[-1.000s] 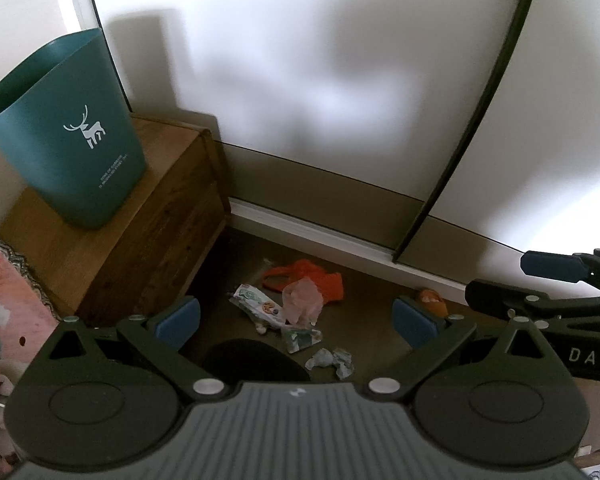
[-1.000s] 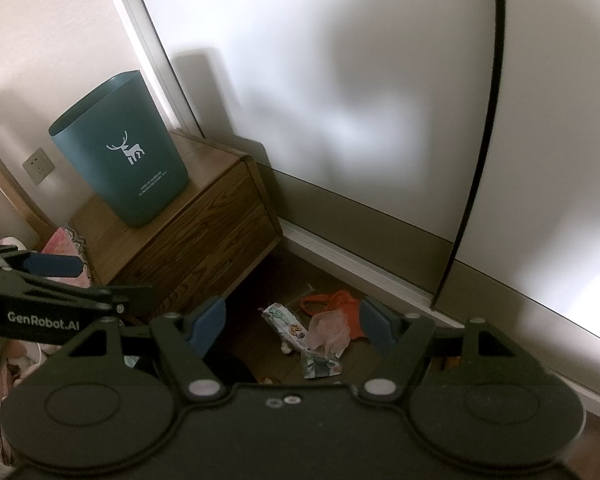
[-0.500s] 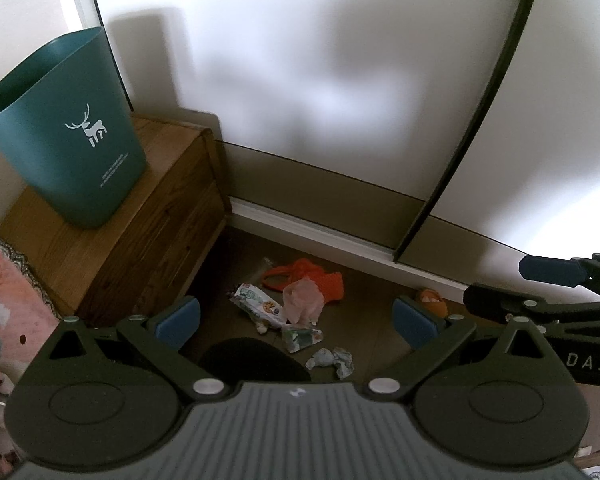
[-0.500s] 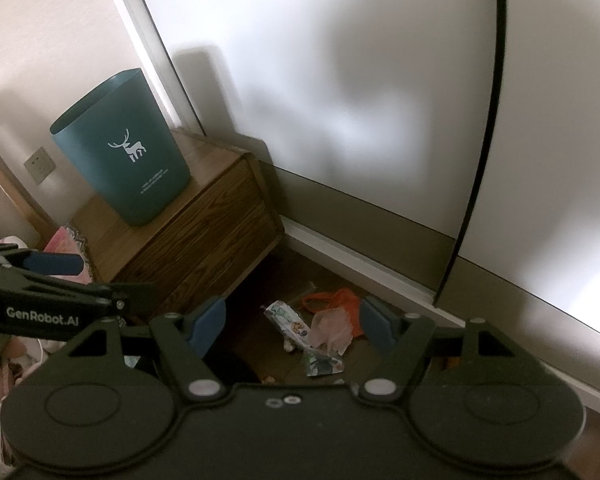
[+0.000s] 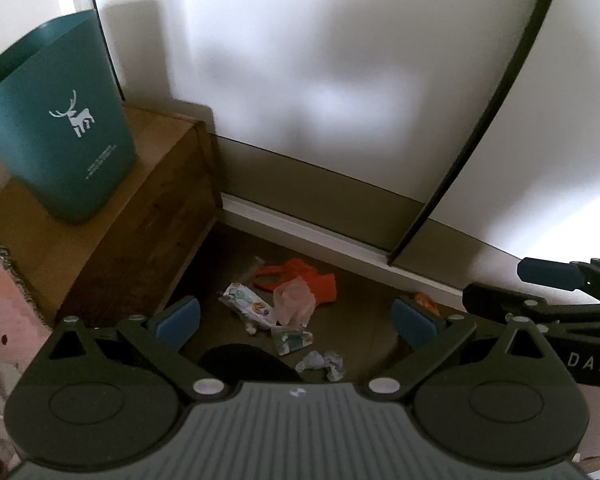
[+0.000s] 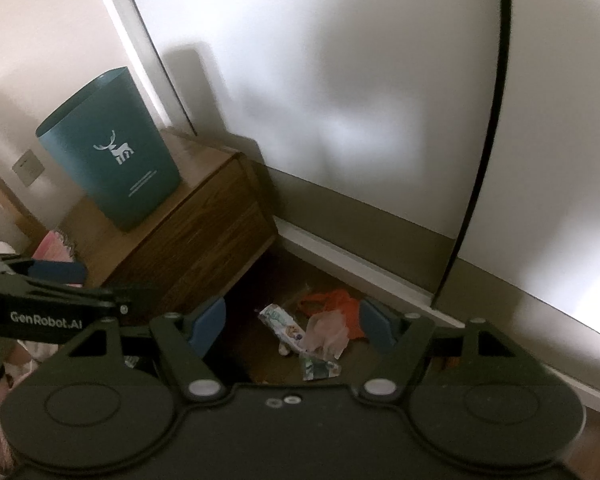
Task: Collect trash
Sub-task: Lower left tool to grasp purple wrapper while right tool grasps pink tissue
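Bedroom corner, dim: white sliding door panels [image 5: 340, 80] behind, dark wood floor [image 5: 360, 328] below. Both grippers held high above the floor, holding nothing.

Left wrist view, left to right: teal bin [image 5: 56, 128] with white deer print, upright on a wooden nightstand [image 5: 100, 240], up and left of the left gripper [image 5: 296, 320]; inside of bin hidden from this angle. Left gripper fingers spread wide, empty. Between them, far below on the floor, the trash: printed wrapper [image 5: 246, 304], orange bag [image 5: 300, 280] beyond it near the door track, pale crumpled plastic [image 5: 294, 306] lying partly on the orange bag, small green-white packet [image 5: 292, 340] closer in, crumpled tissue [image 5: 322, 362] nearest the gripper. Small orange scrap [image 5: 424, 300] just behind the right-hand fingertip. Right gripper's side pokes in at far right.

Right wrist view: same bin [image 6: 112, 160] up and left, interior not visible. Right gripper [image 6: 292, 324] fingers apart, empty; wrapper [image 6: 282, 326], plastic [image 6: 326, 334], orange bag [image 6: 336, 304], packet [image 6: 318, 368] framed between them below. Left gripper's body enters at left edge.
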The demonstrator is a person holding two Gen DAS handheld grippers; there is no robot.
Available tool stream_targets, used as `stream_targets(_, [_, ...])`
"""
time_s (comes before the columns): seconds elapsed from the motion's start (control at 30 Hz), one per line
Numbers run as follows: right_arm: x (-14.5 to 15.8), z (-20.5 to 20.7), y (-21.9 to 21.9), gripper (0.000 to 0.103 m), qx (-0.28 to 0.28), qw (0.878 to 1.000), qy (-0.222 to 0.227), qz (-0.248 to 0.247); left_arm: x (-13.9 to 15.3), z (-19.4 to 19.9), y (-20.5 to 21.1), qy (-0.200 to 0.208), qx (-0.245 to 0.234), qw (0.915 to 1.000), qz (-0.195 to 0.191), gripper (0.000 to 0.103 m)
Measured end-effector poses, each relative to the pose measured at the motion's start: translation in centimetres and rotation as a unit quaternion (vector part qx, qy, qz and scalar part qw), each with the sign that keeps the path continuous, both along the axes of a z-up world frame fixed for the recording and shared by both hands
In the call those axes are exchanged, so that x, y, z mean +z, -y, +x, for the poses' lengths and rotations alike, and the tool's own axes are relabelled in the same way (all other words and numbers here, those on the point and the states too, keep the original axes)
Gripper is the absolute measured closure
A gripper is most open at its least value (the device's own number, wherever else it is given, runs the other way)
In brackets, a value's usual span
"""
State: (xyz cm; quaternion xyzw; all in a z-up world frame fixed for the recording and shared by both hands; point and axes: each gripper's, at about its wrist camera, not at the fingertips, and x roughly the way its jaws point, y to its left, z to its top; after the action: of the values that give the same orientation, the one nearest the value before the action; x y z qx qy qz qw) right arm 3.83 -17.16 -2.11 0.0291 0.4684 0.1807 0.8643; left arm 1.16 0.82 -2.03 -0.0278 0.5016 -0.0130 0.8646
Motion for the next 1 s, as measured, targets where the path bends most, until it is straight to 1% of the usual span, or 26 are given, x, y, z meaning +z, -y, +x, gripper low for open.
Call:
stream_targets(0.1, [-0.5,1.1,-0.2,0.029,-0.002,1.000,0.005,-0.003,-0.3,1.3,-0.8,0.006,0.004,0.9999,-0.008,0.000])
stream_targets(0.23, [-1.9,3.1,-0.4,0.029,-0.005,1.000,0.017,-0.006,-0.8,3.5,-2.2,0.030,0.010,0.9995,0.000,0.000])
stream_targets(0.33, [-3.6,5.0,-1.0,0.029,0.000,1.000,0.026,-0.015,-1.7,5.7,-4.1,0.046,0.021,0.9987,-0.001,0.000])
stream_targets(0.4, [-5.1,6.7,-1.6,0.029,0.004,1.000,0.021,-0.019,-2.6,7.3,-5.4,0.049,0.035,0.9982,0.000,0.000])
stream_targets(0.5, [-7.8,9.6,-2.1,0.029,0.016,1.000,0.006,0.002,-4.9,10.1,-7.3,0.052,0.047,0.9976,-0.004,0.000])
stream_targets(0.63, [-12.0,13.0,-3.6,0.029,0.032,0.999,0.002,-0.001,-9.7,14.4,-9.3,0.031,0.069,0.9971,-0.001,0.000])
stream_targets(0.73, [-16.2,15.5,-4.7,0.029,0.041,0.999,-0.006,-0.003,-13.8,17.3,-10.5,0.017,0.082,0.9965,0.012,0.000])
stream_targets(0.8, [-19.0,16.8,-5.4,0.029,0.049,0.999,-0.016,-0.001,-16.5,18.8,-11.1,0.012,0.077,0.9967,0.023,0.000])
stream_targets(0.83, [-20.7,17.5,-5.8,0.029,0.049,0.998,-0.024,-0.008,-18.0,19.3,-11.4,0.006,0.073,0.9970,0.028,0.000])
stream_targets(0.9, [-23.7,18.8,-6.5,0.029,0.052,0.998,-0.034,-0.015,-20.9,20.5,-11.8,-0.003,0.055,0.9982,0.023,0.000])
stream_targets(0.93, [-25.4,19.3,-6.9,0.029,0.050,0.998,-0.042,-0.024,-22.5,21.0,-12.0,-0.013,0.054,0.9981,0.026,0.000])
stream_targets(1.0, [-28.4,20.2,-7.6,0.029,0.050,0.997,-0.057,-0.034,-25.8,21.9,-12.2,-0.036,0.044,0.9981,0.022,0.000])
